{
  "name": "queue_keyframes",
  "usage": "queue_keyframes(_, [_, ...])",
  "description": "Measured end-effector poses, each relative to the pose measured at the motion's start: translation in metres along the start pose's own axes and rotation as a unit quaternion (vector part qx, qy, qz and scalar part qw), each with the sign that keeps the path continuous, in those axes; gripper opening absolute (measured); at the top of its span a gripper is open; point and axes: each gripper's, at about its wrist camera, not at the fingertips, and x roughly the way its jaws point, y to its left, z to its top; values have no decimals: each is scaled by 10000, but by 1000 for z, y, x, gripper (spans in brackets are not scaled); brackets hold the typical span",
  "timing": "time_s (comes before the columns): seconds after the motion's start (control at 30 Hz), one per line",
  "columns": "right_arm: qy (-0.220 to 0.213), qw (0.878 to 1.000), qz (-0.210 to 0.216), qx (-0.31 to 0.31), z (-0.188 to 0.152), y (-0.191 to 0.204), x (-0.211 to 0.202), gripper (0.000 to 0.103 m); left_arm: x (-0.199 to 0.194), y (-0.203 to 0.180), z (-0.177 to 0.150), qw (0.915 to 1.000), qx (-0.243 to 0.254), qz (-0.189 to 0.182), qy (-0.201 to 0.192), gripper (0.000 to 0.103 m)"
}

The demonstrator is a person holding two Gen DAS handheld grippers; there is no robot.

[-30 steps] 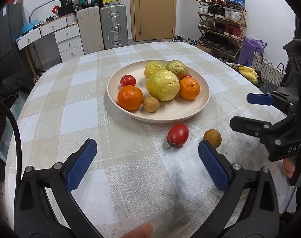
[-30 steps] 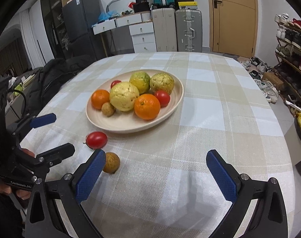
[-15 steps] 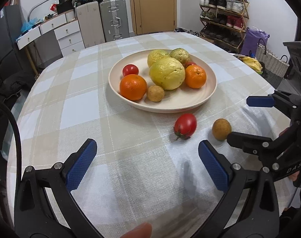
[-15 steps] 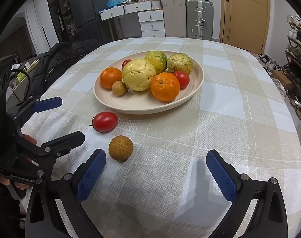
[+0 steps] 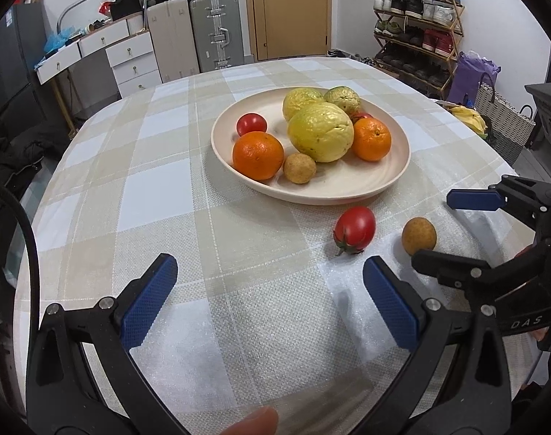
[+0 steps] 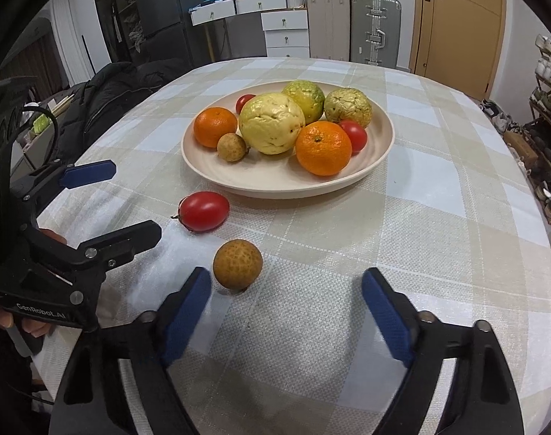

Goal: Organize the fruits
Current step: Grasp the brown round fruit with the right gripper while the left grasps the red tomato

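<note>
A cream plate (image 5: 366, 192) (image 6: 286, 186) holds two oranges, three yellow-green guavas, two small tomatoes and one brown longan. On the cloth in front of it lie a red tomato (image 5: 355, 230) (image 6: 204, 211) and a second brown longan (image 5: 419, 236) (image 6: 238, 269). My left gripper (image 5: 271, 272) (image 6: 130, 199) hangs open over bare cloth, left of the tomato. The jaws of my right gripper (image 6: 286, 282) (image 5: 435, 228) are closing; the loose longan sits just ahead of the left pad (image 6: 188, 311), and neither pad presses on it.
The table wears a beige and white checked cloth (image 5: 159, 188). Its edges curve away on both sides. Behind stand drawers (image 5: 130, 61), suitcases (image 5: 217, 32), a door and a shoe rack (image 5: 416, 36). A dark coat (image 6: 105, 98) lies by the table's left edge.
Both grippers have come closer to the loose tomato and longan. The right gripper's fingers now stand narrower than before, with the longan near the left pad.
</note>
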Motion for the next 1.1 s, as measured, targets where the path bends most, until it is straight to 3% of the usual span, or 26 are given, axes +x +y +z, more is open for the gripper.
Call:
queue_keyframes(0.47, [-37,9990,423,-133,1,13,-4,36,0,1,0,10000,-14,1,22,102])
queue_keyframes(0.5, [-28,9986,504,-131,1,13,-4,29,0,1,0,10000,-17,1,25,102])
queue_keyframes(1.1, [-422,9982,411,60,8,-8,-25,28,0,-16,2,9996,50,-252,-82,100])
